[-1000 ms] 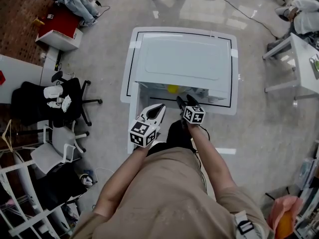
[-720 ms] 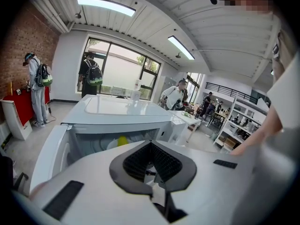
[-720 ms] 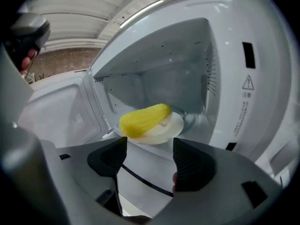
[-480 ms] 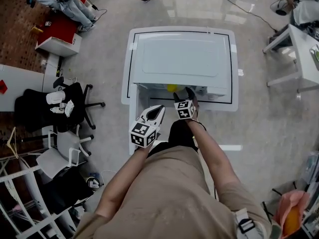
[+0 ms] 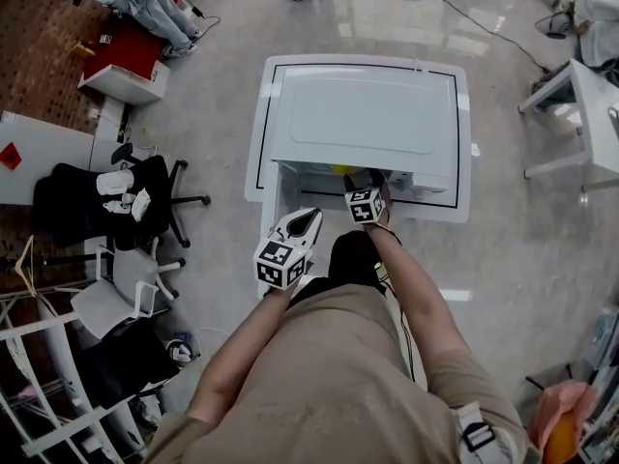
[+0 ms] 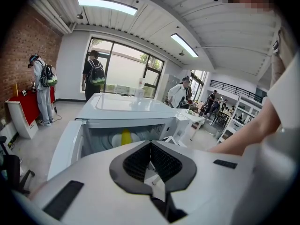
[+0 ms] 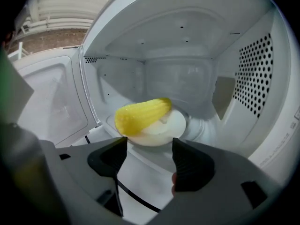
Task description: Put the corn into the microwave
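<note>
The corn point(image 7: 143, 115) lies crosswise over the plate's point(image 7: 174, 123) left edge inside the microwave point(image 7: 187, 74), just beyond the nearer right gripper point(image 7: 150, 148), whose empty jaws have just been opening wide; the left gripper point(image 6: 150, 146) is closed.

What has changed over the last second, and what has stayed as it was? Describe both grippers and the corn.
The right gripper has edged forward to the mouth of the open microwave and rolled. Its jaws have just been opening, with nothing between them. The corn stays lying on the white plate inside, untouched. The left gripper stays shut and in place in front of the microwave.
</note>
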The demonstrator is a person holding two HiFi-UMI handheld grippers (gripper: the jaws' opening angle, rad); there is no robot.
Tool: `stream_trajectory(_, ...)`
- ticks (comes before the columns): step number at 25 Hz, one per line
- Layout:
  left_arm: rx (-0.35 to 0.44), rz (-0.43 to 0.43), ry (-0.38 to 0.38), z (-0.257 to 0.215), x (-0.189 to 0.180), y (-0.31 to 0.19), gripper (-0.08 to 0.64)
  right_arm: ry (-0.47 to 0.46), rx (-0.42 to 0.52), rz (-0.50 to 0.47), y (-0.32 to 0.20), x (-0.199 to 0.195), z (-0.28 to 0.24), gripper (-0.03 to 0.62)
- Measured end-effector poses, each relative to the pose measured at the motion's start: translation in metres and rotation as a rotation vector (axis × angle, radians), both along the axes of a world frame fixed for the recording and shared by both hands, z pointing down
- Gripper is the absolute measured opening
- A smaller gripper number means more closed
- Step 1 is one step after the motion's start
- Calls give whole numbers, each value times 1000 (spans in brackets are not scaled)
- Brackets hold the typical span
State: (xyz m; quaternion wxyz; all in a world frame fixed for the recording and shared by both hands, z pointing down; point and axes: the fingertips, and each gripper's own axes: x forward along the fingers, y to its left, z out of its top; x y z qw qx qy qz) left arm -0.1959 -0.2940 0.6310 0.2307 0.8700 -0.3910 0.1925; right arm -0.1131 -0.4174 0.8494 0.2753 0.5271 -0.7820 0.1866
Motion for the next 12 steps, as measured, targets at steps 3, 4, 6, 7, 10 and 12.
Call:
stream_trajectory(3, -2, -6, 8, -1, 1, 7, 5, 19, -14, -20, 0, 2, 0, 290)
stream_trajectory(4, 1, -9, 13, -2, 1, 9, 5, 22, -20, -28, -1, 2, -1, 290)
stream_trajectory(6, 11, -17, 22, -5, 3, 13, 5, 4, -29, -29, -2, 4, -6, 290)
stream_trajectory(7, 17, -21, 29, -8, 4, 16, 5, -17, -28, -24, 0, 6, -11, 290)
stream_trajectory(10, 36, -35, 54, -16, 5, 28, 5, -97, -3, -18, 15, 17, -36, 290)
stream_trajectory(12, 46, -49, 79, -23, 1, 37, 5, -155, 25, -20, 36, 25, -56, 290)
